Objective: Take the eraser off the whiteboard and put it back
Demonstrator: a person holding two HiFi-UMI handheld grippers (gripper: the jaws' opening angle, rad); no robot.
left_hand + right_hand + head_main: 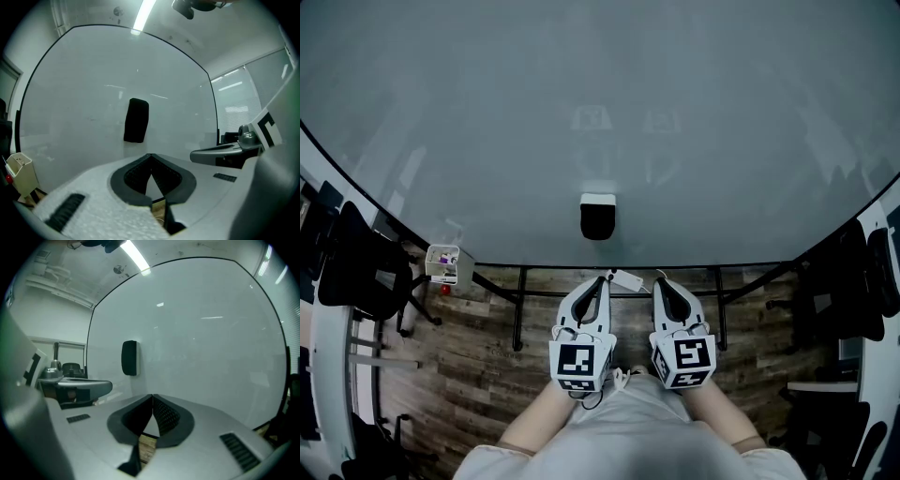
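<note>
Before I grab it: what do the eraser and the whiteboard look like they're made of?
Eraser: matte black body, probably felt or foam, with a white cap that looks like plastic; the texture is too small to confirm. Whiteboard: smooth, glossy coated panel, judging by the faint reflections on its pale surface.

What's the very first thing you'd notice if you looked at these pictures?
The black eraser stands out most, alone on the big whiteboard, near its bottom edge. Just below it, the left gripper and right gripper sit side by side, both shut and holding nothing, pointing at the board.
</note>
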